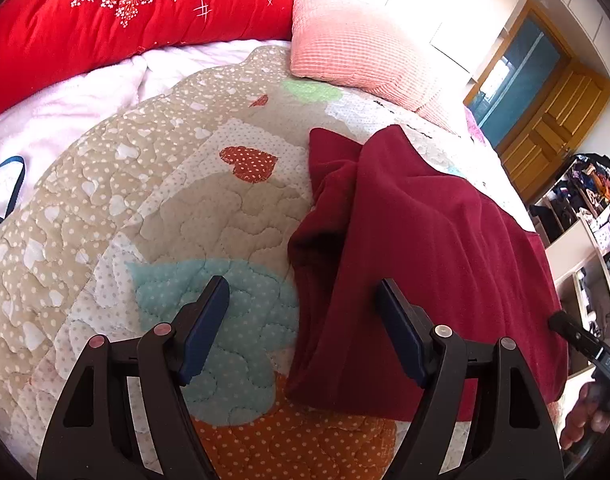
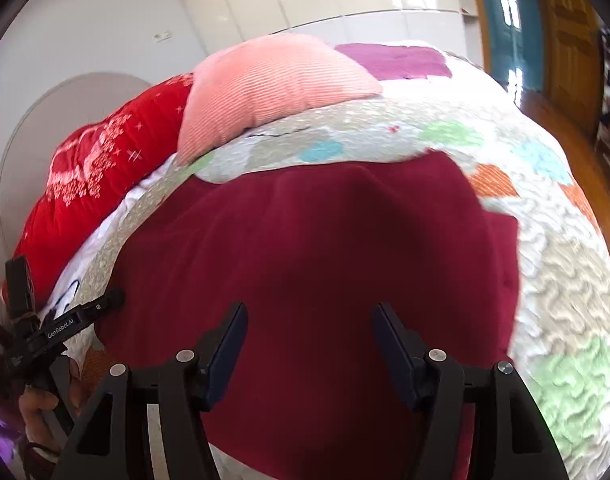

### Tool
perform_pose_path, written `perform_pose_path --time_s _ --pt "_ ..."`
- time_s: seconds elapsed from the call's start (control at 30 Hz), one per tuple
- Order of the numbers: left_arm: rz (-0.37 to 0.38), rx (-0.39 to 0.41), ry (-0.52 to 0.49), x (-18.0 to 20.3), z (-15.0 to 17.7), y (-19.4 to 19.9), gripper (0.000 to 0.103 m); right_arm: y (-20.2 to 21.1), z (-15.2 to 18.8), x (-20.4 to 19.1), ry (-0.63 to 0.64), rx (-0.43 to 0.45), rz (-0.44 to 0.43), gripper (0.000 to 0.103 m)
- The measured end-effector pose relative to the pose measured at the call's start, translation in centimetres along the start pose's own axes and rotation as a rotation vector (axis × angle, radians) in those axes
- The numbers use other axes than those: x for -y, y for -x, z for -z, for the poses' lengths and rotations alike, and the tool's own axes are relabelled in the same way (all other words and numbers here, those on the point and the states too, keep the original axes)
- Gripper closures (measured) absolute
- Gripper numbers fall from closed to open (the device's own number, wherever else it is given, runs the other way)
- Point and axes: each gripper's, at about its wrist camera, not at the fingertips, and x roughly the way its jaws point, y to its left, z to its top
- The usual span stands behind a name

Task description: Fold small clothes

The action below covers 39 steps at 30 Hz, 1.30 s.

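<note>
The left gripper (image 1: 303, 312) is hanging with jaws apart and empty over the quilt (image 1: 105, 200), straddling the near left edge of the dark red garment (image 1: 425, 248) — partly folded, lying on the bed. The right gripper (image 2: 309, 340) is hovering over the cloth, parted, holding nothing. Pinching a single corner — not bunched layers — would keep the fold square.

Soft, matt dark-red fleece garment (image 1: 433, 240) lies on a stitched, puckered patchwork cotton quilt (image 1: 209, 216). Far behind, a ribbed pink cloth pillow (image 1: 357, 44); right, a glossy varnished wooden door (image 1: 561, 116).
</note>
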Motion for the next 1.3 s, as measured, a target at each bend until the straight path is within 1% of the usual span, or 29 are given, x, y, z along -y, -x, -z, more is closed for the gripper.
perform_pose_path --time_s 0.1,0.23,0.4,0.53,0.63,0.7,0.8,0.93,1.07,1.13,1.17,1.23,1.3 --pt "-0.009 0.006 -0.009 0.1 0.0 0.0 0.027 -0.1 0.3 -0.2 0.008 0.001 -0.011 0.040" --pt "-0.015 0.007 -0.016 0.2 0.0 -0.1 0.027 -1.7 0.5 -0.7 -0.001 -0.054 -0.014 0.040" --pt "-0.015 0.004 -0.016 0.2 0.0 -0.1 0.027 -1.7 0.5 -1.3 -0.010 -0.057 -0.044 0.039" --pt "-0.014 0.003 -0.015 0.3 0.0 -0.2 0.027 -1.8 0.4 -2.3 -0.007 -0.061 -0.097 0.039" --pt "-0.016 0.001 -0.016 0.3 0.0 -0.2 0.027 -2.5 0.3 -3.2 -0.007 -0.073 -0.108 0.037" --pt "-0.014 0.000 -0.015 0.3 0.0 -0.2 0.027 -2.9 0.2 -3.6 -0.011 -0.082 -0.112 0.037" --pt "-0.006 -0.004 -0.005 0.2 0.0 -0.1 0.027 -2.9 -0.2 -4.7 0.003 -0.072 -0.129 0.037" --pt "0.005 -0.009 0.019 -0.1 0.1 0.1 0.027 -3.8 -1.4 -7.1 0.041 -0.065 -0.151 0.037" --pt "0.006 -0.010 0.026 -0.2 0.1 0.1 0.027 -5.7 -3.6 -10.1 0.049 -0.074 -0.183 0.036" --pt "0.006 -0.010 0.024 -0.2 0.2 0.2 0.027 -7.4 -4.8 -11.9 0.057 -0.103 -0.227 0.035" --pt "0.006 -0.011 0.024 -0.2 0.2 0.2 0.027 -8.3 -5.3 -12.6 0.056 -0.120 -0.236 0.034" --pt "0.005 -0.012 0.023 -0.2 0.2 0.2 0.027 -10.4 -6.2 -13.9 0.054 -0.152 -0.238 0.033" --pt "0.005 -0.012 0.026 -0.2 0.1 0.1 0.026 -11.7 -6.8 -15.0 0.070 -0.160 -0.217 0.033"
